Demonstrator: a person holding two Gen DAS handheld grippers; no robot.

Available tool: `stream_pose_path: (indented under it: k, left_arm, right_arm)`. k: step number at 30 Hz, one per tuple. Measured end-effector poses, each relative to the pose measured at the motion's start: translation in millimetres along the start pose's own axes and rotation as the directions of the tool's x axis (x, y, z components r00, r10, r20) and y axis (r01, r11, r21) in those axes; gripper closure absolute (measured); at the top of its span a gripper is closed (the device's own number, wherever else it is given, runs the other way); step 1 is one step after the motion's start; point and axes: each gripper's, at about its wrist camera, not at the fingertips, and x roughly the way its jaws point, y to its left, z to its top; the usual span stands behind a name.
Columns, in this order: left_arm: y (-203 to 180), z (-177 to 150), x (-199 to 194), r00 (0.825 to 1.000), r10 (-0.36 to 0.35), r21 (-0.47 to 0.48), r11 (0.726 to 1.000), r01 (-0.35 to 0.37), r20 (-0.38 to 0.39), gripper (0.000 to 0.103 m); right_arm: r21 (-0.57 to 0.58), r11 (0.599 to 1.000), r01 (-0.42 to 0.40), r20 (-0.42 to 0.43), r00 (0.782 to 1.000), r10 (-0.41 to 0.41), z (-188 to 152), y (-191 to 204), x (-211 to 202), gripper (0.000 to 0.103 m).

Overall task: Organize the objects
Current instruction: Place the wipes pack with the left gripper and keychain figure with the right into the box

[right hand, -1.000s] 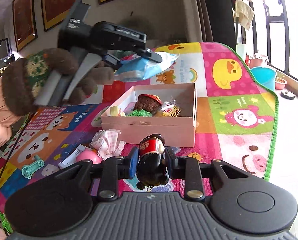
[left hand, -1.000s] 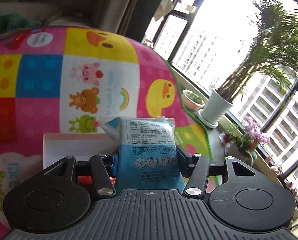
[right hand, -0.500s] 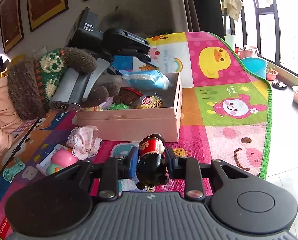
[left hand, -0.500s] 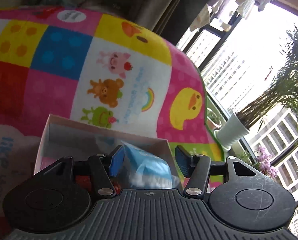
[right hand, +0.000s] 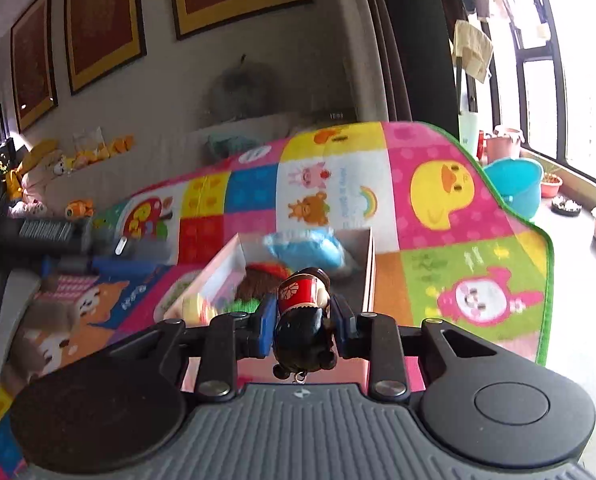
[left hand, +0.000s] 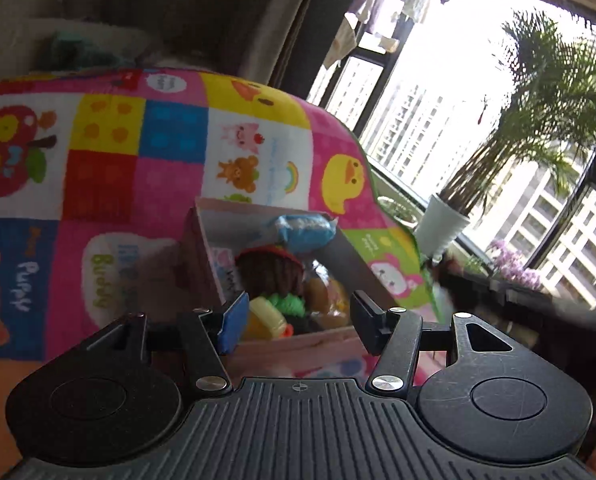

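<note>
Fingers of the right gripper (right hand: pixel 304 330) are closed on a small black figurine (right hand: pixel 304 320), held above the pink box (right hand: pixel 369 276); it is judged light, rigid and glossy, best gripped at its body. Left gripper (left hand: pixel 298 318) fingers are spread wide and empty. Only the left view shows the yellow toy (left hand: pixel 265 318) inside

Blue packet (left hand: pixel 304 231) (puffy) inside pink box (left hand: pixel 298 338)

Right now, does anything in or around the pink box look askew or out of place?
Only mildly: the blue packet lies tilted across the far end of the pink box, propped on other items rather than flat. The figurine sits upside down in the right gripper.
</note>
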Motion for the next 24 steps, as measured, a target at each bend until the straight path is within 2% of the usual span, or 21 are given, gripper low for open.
stream_pose_path:
  k: [3, 5, 6, 10, 14, 17, 19, 22, 24]
  left_arm:
    - [12, -16, -29, 0.999, 0.043, 0.017, 0.999, -0.043, 0.005, 0.043]
    - [26, -25, -48, 0.998, 0.054, -0.015, 0.998, -0.054, 0.01, 0.043]
    - [33, -30, -56, 0.998, 0.064, -0.024, 0.998, -0.064, 0.015, 0.043]
    - [52, -53, -82, 0.992, 0.129, -0.005, 0.992, -0.129, 0.018, 0.043]
    - [70, -70, -109, 0.977, 0.207, -0.019, 0.978, -0.207, 0.042, 0.043]
    - [85, -75, -138, 0.963, 0.255, -0.078, 0.965, -0.249, 0.081, 0.043]
    - [92, -81, -155, 0.961, 0.266, -0.095, 0.961, -0.258, 0.081, 0.043]
    - [84, -94, -158, 0.974, 0.227, -0.032, 0.973, -0.227, 0.004, 0.043]
    - [71, -105, -150, 0.976, 0.21, 0.027, 0.978, -0.209, -0.059, 0.043]
  right_arm:
    - [0.017, 0.999, 0.04, 0.004, 0.999, -0.04, 42, 0, 29, 0.075]
    - [0.04, 0.997, 0.067, -0.032, 0.997, -0.066, 60, -1, 46, 0.059]
    - [0.053, 0.995, 0.085, -0.031, 0.996, -0.084, 65, -1, 47, 0.056]
    - [0.032, 0.995, 0.097, 0.032, 0.995, -0.098, 68, 10, 26, 0.035]
    - [0.003, 0.995, 0.103, 0.022, 0.994, -0.103, 49, 22, 10, 0.031]
    - [-0.032, 0.993, 0.114, -0.022, 0.993, -0.115, 19, 32, 6, 0.025]
    - [-0.06, 0.993, 0.102, -0.064, 0.992, -0.106, -5, 40, 7, 0.025]
    - [-0.098, 0.991, 0.086, -0.122, 0.988, -0.098, -41, 53, 10, 0.024]
    - [-0.112, 0.992, 0.066, -0.162, 0.983, -0.083, -61, 62, 10, 0.024]
